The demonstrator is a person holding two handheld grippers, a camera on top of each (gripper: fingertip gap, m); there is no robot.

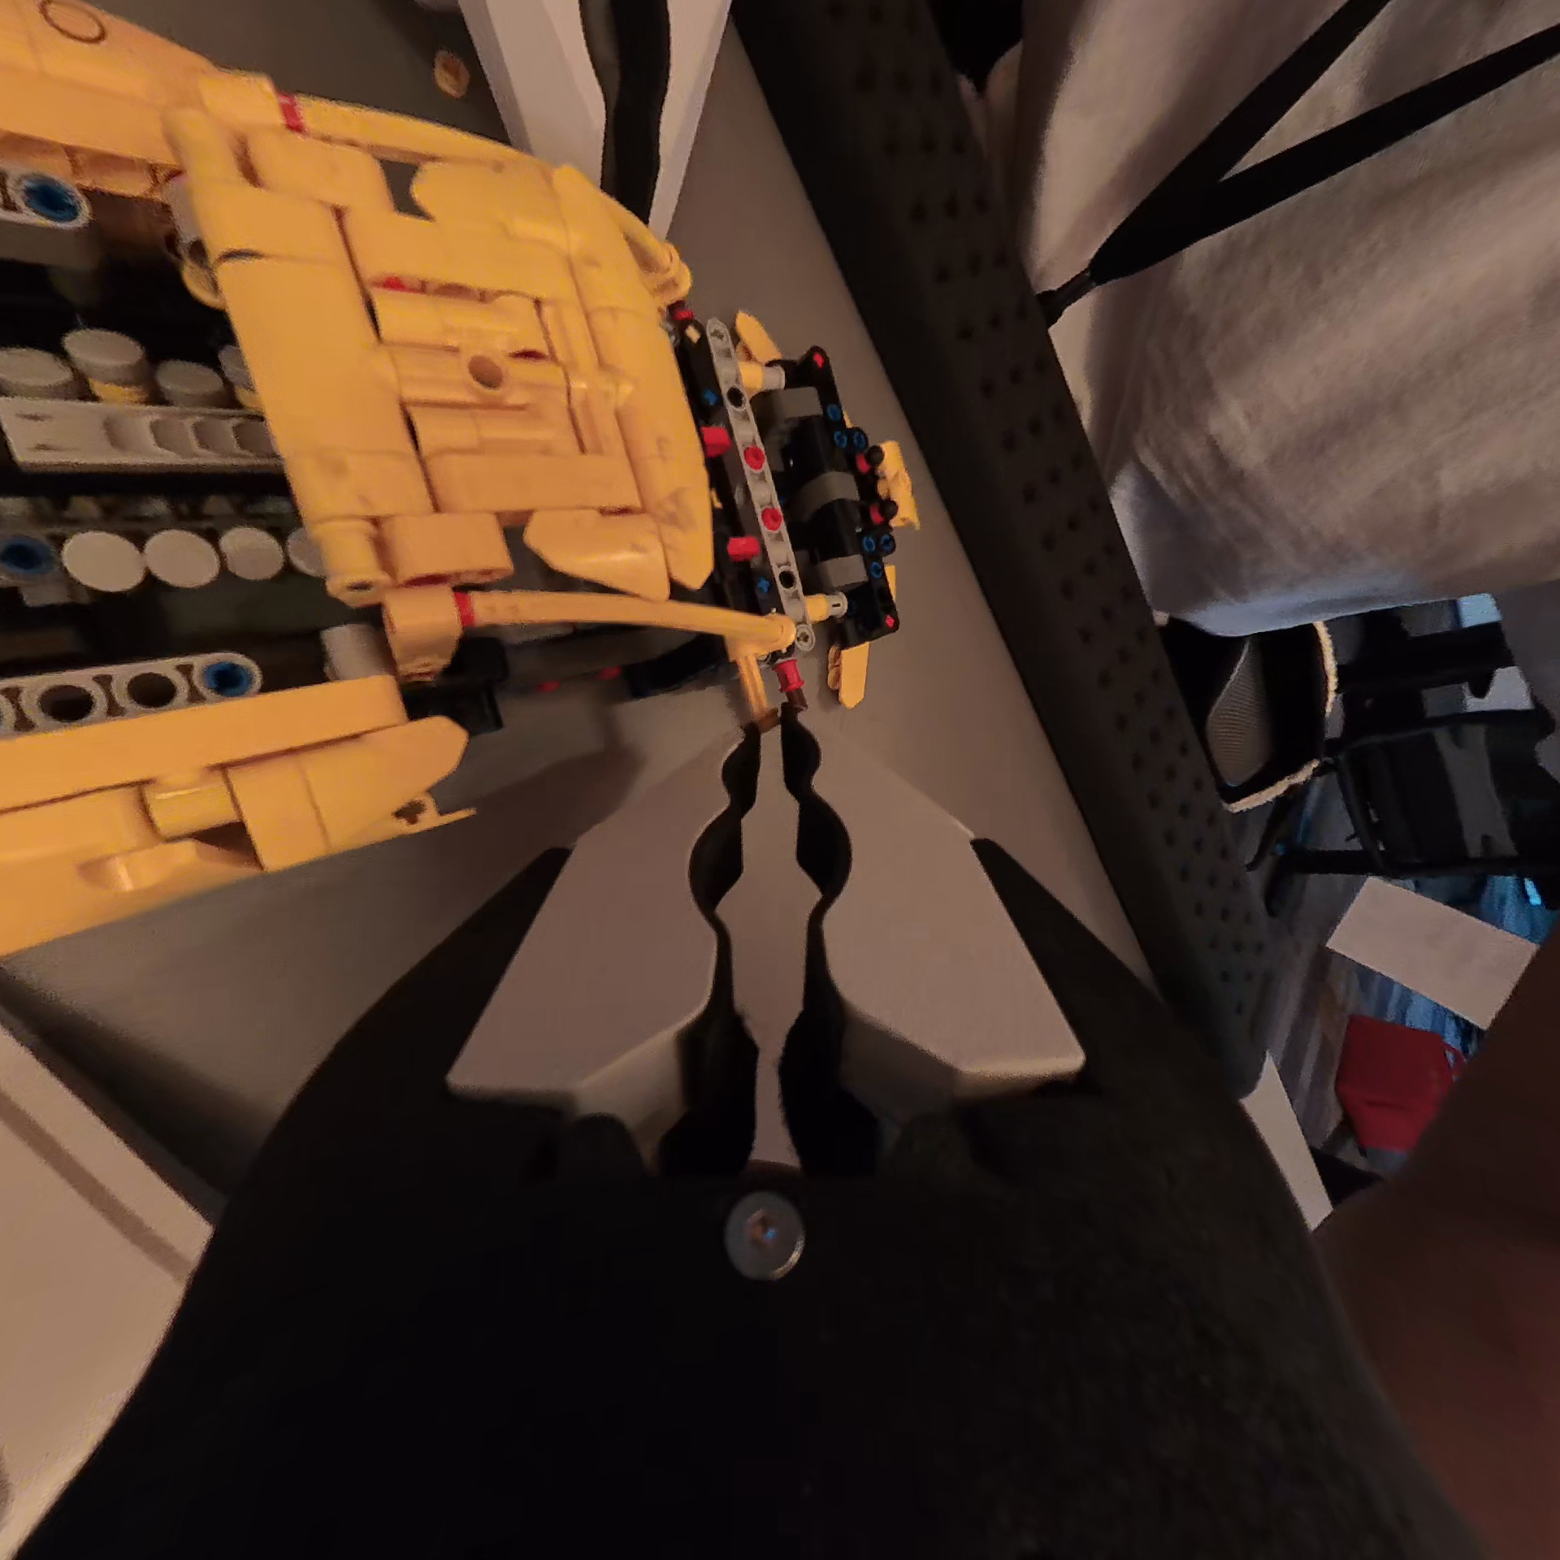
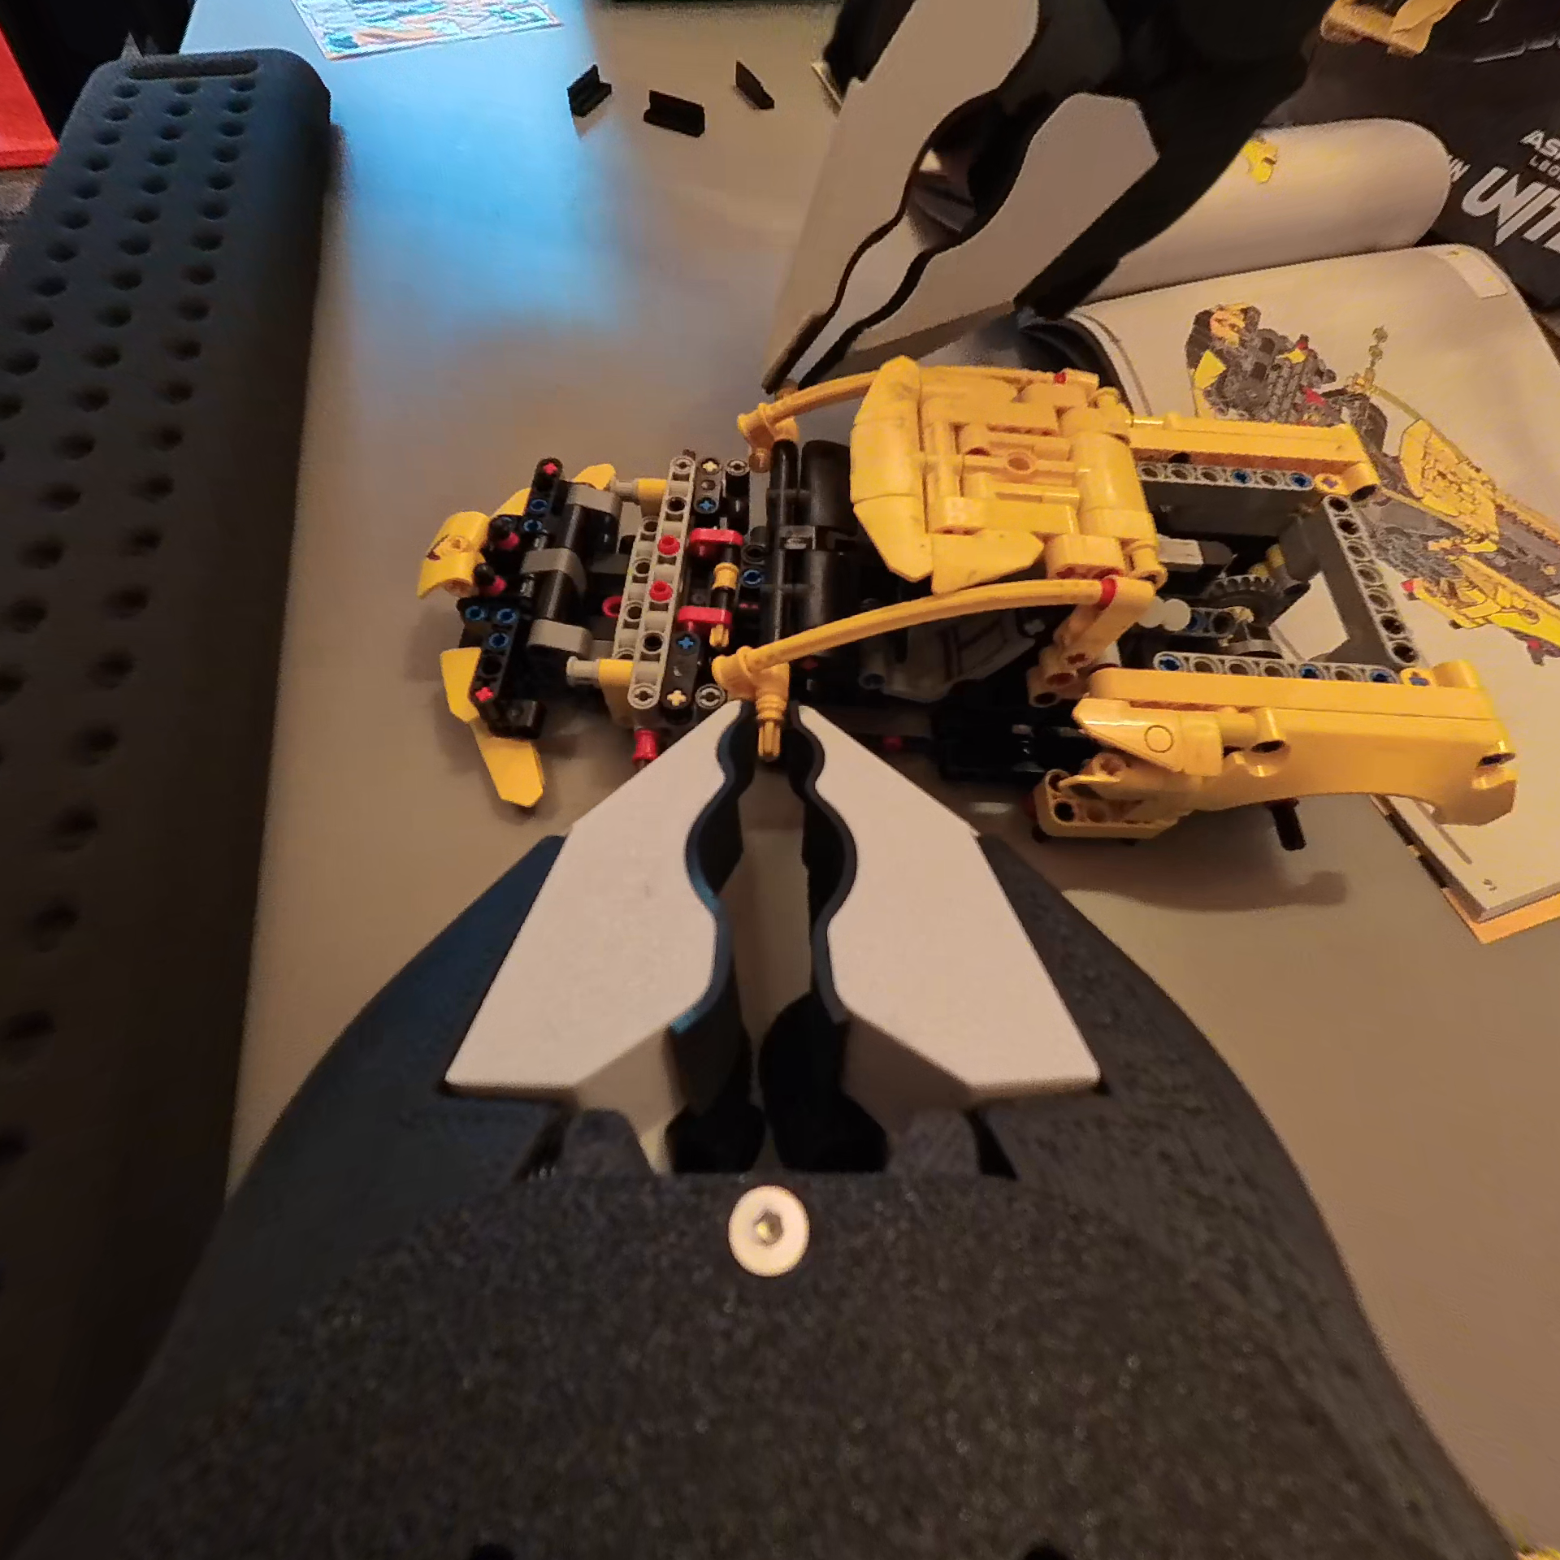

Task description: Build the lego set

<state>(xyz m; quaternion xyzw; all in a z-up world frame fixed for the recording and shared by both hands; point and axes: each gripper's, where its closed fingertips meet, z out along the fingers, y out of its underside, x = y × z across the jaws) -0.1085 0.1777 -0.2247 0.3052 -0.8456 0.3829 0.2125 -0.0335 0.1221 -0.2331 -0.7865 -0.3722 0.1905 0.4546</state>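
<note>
A yellow, black and grey Lego vehicle model (image 2: 996, 498) lies on the grey table (image 2: 506, 295); it also fills the left of the left wrist view (image 1: 473, 405). Two yellow flexible hoses curve along its sides. My right gripper (image 2: 766, 717) is shut on the yellow connector pin (image 2: 768, 739) at the end of the near hose (image 2: 912, 612). My left gripper (image 1: 771, 728) is nearly shut, its tips pinching the connector pin (image 1: 755, 688) of the far hose (image 1: 608, 612), beside a red pin (image 1: 791, 673). The left gripper also shows in the right wrist view (image 2: 789, 380).
An open instruction booklet (image 2: 1317, 338) lies under the model's right end. A dark perforated pad (image 2: 127, 422) runs along the table's left edge, also seen in the left wrist view (image 1: 971, 338). Three small black pieces (image 2: 674, 112) and a sticker sheet (image 2: 422, 21) lie at the back. One gripper's finger ends stand about 10 cm off the other's.
</note>
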